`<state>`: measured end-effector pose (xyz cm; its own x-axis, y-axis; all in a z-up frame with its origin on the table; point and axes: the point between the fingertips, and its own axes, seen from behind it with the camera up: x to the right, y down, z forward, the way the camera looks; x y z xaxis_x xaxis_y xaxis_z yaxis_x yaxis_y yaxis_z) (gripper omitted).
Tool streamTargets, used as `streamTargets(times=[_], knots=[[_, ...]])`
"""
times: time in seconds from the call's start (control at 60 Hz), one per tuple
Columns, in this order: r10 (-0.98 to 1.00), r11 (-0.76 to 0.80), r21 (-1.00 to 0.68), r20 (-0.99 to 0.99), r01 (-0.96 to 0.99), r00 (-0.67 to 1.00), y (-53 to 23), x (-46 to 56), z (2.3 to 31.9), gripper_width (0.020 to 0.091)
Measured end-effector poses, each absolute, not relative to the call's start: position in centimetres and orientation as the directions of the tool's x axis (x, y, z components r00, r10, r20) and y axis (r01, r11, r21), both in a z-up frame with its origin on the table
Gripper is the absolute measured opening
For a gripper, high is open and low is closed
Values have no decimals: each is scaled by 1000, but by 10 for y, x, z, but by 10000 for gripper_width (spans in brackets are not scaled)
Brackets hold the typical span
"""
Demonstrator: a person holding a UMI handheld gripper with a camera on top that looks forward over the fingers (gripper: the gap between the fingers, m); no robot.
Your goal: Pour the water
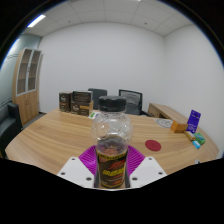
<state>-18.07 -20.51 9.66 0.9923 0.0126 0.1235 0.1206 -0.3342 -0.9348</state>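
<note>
A clear plastic bottle [111, 140] with a black cap and a dark yellow-and-red label stands upright between my fingers, lifted above the wooden table [60, 135]. My gripper [111, 165] is shut on the bottle, both magenta pads [90, 157] pressing its labelled lower body. The upper half of the bottle looks see-through; I cannot tell how much water is inside. A red round lid or coaster [154, 145] lies on the table just right of the bottle.
A long wooden conference table stretches ahead. Dark boxes [76, 102] stand at its far side, black office chairs [131, 102] behind them. A purple box [193, 122] and small items sit at the right. A cabinet [28, 85] stands at the left wall.
</note>
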Motion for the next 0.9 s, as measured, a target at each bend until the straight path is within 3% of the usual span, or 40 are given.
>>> streamTargets(times=[0.133,0.283,0.367,0.467,0.617,0.767,0.9], knots=[[70,-295,-956,-6,15,998,-189,-223,134,343],[126,-259,-902,-385,-345,914,-146,-281,200,342],[154,-267,-763,-636,-588,756,-117,-290,227,342],[131,-307,-449,-893,-839,430,-86,-299,255,342],[43,-336,62,-996,-940,-80,-47,-281,254,340],[-53,-314,346,-936,-884,-347,-30,-267,224,340],[-122,-289,479,-877,-829,-465,-23,-265,195,340]])
